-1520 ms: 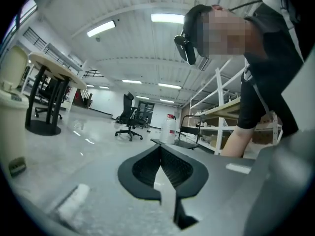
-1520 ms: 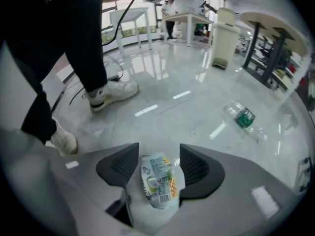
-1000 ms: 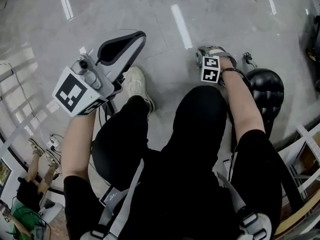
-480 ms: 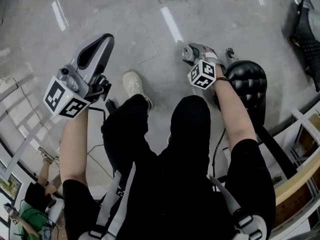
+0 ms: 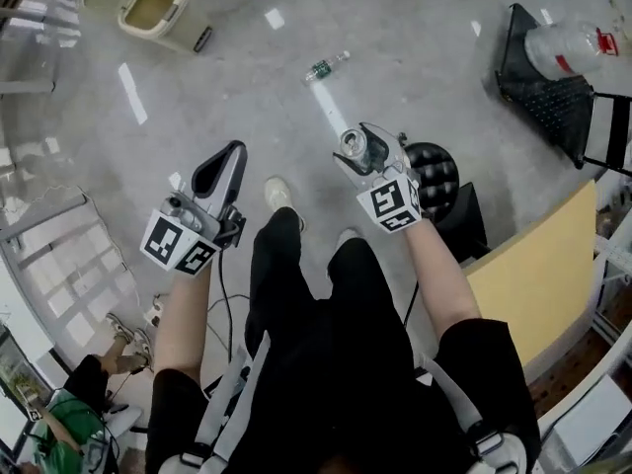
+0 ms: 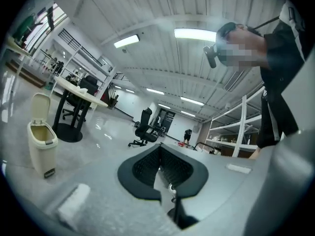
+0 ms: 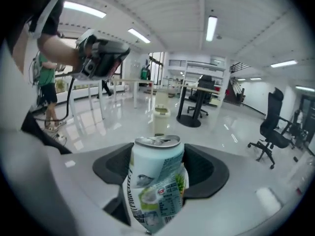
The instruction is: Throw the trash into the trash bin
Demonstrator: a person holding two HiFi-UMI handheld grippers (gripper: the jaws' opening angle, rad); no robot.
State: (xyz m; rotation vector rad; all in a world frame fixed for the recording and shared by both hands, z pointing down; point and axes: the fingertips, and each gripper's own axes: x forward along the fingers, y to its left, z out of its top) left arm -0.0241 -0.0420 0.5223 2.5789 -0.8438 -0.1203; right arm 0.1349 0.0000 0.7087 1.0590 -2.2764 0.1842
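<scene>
A dented white and green drink can (image 7: 156,181) stands between the jaws of my right gripper (image 7: 157,154). Those jaws have just been closing a little, and their pads press on the can. In the head view that right gripper (image 5: 357,144) holds the can (image 5: 352,146) high above the floor. My left gripper (image 5: 227,161) is beside it at the left, shut and empty; its pads (image 6: 147,168) meet with nothing between them. The beige trash bin (image 5: 153,10) stands far off at the upper left with its lid up, and it shows as the bin (image 7: 160,119) straight ahead of the can.
A clear plastic bottle (image 5: 326,67) lies on the grey floor ahead. A black stool (image 5: 434,178) stands just right of my right hand. A black chair (image 5: 553,87) bears a clear bag at the upper right. A wooden table edge (image 5: 533,275) is at the right. Office chairs (image 6: 145,127) and a round table (image 6: 78,98) stand farther off.
Both grippers have risen far from near the floor and the view has pulled up with them. The right gripper has turned, so the can now shows. The bin has come into view.
</scene>
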